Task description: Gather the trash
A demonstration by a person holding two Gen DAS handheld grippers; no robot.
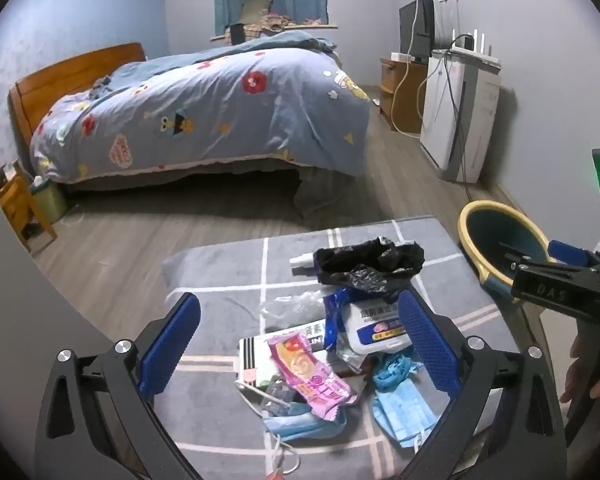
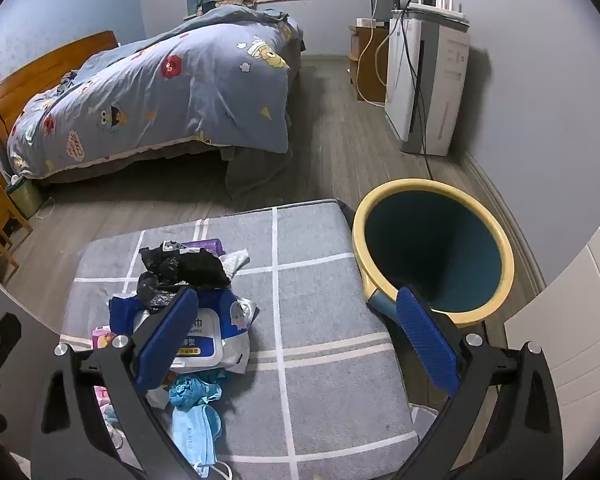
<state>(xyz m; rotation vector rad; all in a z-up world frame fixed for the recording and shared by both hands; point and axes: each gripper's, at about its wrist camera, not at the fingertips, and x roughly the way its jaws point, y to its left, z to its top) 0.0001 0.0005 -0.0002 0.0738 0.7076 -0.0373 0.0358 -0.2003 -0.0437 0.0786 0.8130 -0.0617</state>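
Note:
A heap of trash lies on a grey checked mat [image 1: 220,272] [image 2: 320,280]: a crumpled black bag [image 1: 370,264] [image 2: 184,268], a wet-wipes pack [image 1: 374,328] [image 2: 208,336], a pink wrapper [image 1: 312,372], a white box [image 1: 256,356] and blue face masks [image 1: 400,404] [image 2: 196,432]. My left gripper [image 1: 300,348] hovers open over the heap, nothing between its pads. My right gripper [image 2: 296,340] stands open above bare mat, right of the heap. A blue bin with a yellow rim [image 2: 432,248] [image 1: 500,244] stands at the mat's right edge, its inside dark.
A bed with a cartoon quilt [image 1: 204,112] [image 2: 156,92] fills the far left. A white air purifier [image 1: 460,116] [image 2: 424,80] with cables and a wooden cabinet [image 1: 400,92] line the right wall. A wooden stand [image 1: 16,204] sits at far left.

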